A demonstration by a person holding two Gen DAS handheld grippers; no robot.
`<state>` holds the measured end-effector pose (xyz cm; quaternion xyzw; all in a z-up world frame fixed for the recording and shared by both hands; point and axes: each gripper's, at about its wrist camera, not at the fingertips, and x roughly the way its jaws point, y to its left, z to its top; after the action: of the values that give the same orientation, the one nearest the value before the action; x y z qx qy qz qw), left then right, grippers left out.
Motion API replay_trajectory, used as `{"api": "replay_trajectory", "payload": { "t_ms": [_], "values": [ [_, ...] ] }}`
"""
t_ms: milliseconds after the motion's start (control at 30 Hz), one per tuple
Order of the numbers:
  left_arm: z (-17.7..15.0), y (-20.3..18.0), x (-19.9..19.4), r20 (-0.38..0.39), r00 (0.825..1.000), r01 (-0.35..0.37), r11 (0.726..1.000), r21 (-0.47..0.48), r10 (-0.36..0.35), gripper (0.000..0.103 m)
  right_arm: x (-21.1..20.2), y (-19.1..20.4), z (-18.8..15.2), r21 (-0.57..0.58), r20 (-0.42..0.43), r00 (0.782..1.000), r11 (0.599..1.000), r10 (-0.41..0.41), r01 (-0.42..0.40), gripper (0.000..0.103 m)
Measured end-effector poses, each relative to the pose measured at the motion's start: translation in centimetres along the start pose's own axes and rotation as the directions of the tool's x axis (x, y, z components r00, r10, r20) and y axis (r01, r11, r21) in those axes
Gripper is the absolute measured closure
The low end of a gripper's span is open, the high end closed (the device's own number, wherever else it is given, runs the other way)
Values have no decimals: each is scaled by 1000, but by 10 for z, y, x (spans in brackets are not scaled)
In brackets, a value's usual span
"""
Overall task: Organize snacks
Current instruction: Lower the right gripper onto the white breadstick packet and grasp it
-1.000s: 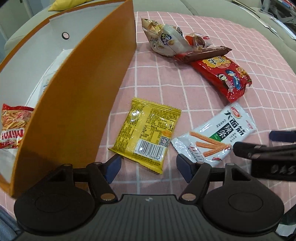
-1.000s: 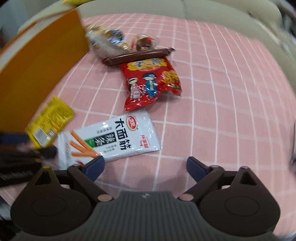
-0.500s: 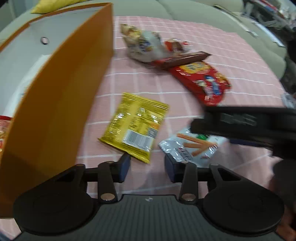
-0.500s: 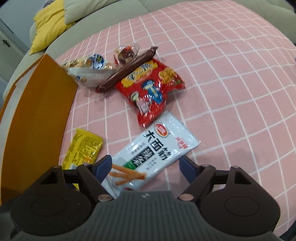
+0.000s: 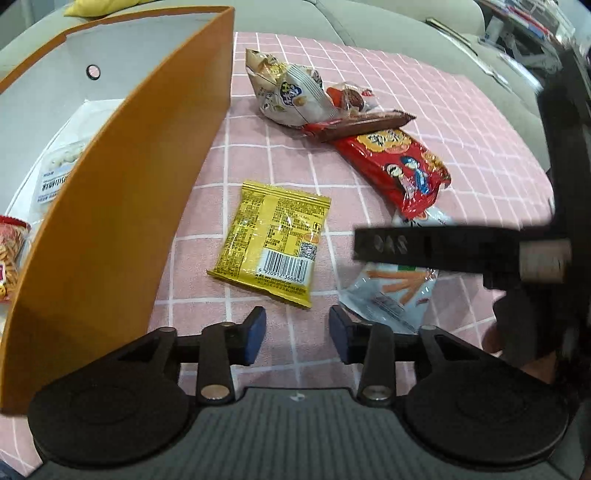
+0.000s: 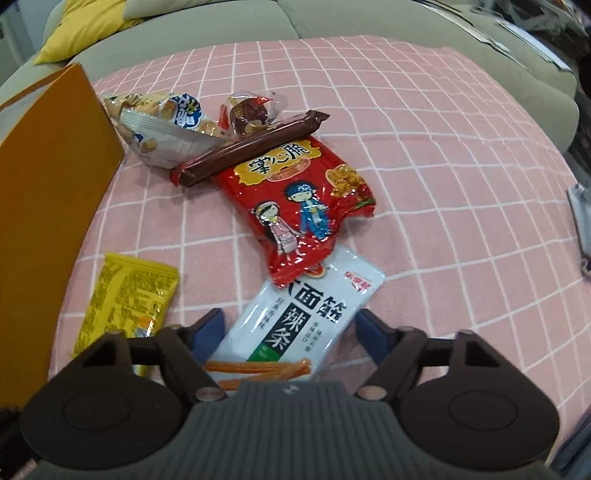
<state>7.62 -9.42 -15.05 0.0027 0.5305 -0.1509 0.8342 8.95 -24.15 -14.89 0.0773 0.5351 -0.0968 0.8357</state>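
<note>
An orange box (image 5: 122, 206) with a white inside stands at the left; it also shows in the right wrist view (image 6: 44, 206). A yellow packet (image 5: 275, 238) lies beside it, just ahead of my open, empty left gripper (image 5: 297, 334). My right gripper (image 6: 291, 332) is open around the near end of a white spicy-strip packet (image 6: 306, 310). That packet's far end lies under a red packet (image 6: 299, 206). A brown bar (image 6: 251, 147), a white biscuit bag (image 6: 162, 125) and a clear-wrapped sweet (image 6: 247, 110) lie farther back.
Inside the box are a red packet (image 5: 11, 258) and a white packet (image 5: 59, 170). The pink checked cloth (image 6: 443, 166) covers a sofa; a yellow cushion (image 6: 92, 22) lies behind. The right gripper's body (image 5: 461, 247) crosses the left wrist view.
My right gripper has moved forward and closed in over the white packet, which now lies between its fingers. My left gripper narrowed, then reopened, still short of the yellow packet.
</note>
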Motion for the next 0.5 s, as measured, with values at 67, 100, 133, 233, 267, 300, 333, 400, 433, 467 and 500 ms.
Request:
{"api": "replay_trajectory", "payload": {
  "t_ms": [67,100,133,233,267,300,333,400,433,467,500],
  "values": [
    [1,0,-4,15,1000,-3,1000,-3,4,44,-4,-6,-6,-56,10,1000,998,17,-16,36],
    [2,0,-7,28,1000,-14,1000,6,14,36,-6,-9,-9,-77,15,1000,997,22,-21,36],
    [2,-3,-8,29,999,-31,999,35,30,32,-9,-15,-12,-95,20,999,995,33,-31,37],
    [4,-8,-10,61,995,-85,993,80,80,27,-14,-32,-18,-157,15,998,986,67,-64,37],
    [6,-8,-9,60,994,-94,993,78,89,26,-15,-37,-19,-176,15,996,981,83,-79,37],
    [7,-8,-8,59,994,-99,993,67,95,24,-16,-41,-20,-189,12,996,978,94,-90,37],
    [10,-7,-6,56,994,-101,993,55,98,23,-17,-45,-21,-199,10,994,975,105,-101,38],
    [15,-7,-2,56,992,-112,993,44,110,20,-18,-52,-22,-209,6,992,970,130,-125,38],
    [17,-8,0,56,991,-124,991,46,121,19,-19,-55,-22,-207,5,990,969,141,-137,38],
    [19,-10,4,57,989,-137,989,54,134,18,-20,-57,-21,-200,4,989,969,151,-147,38],
    [22,-12,8,56,989,-144,987,73,140,18,-21,-59,-21,-190,4,987,969,160,-156,38]
  ]
}}
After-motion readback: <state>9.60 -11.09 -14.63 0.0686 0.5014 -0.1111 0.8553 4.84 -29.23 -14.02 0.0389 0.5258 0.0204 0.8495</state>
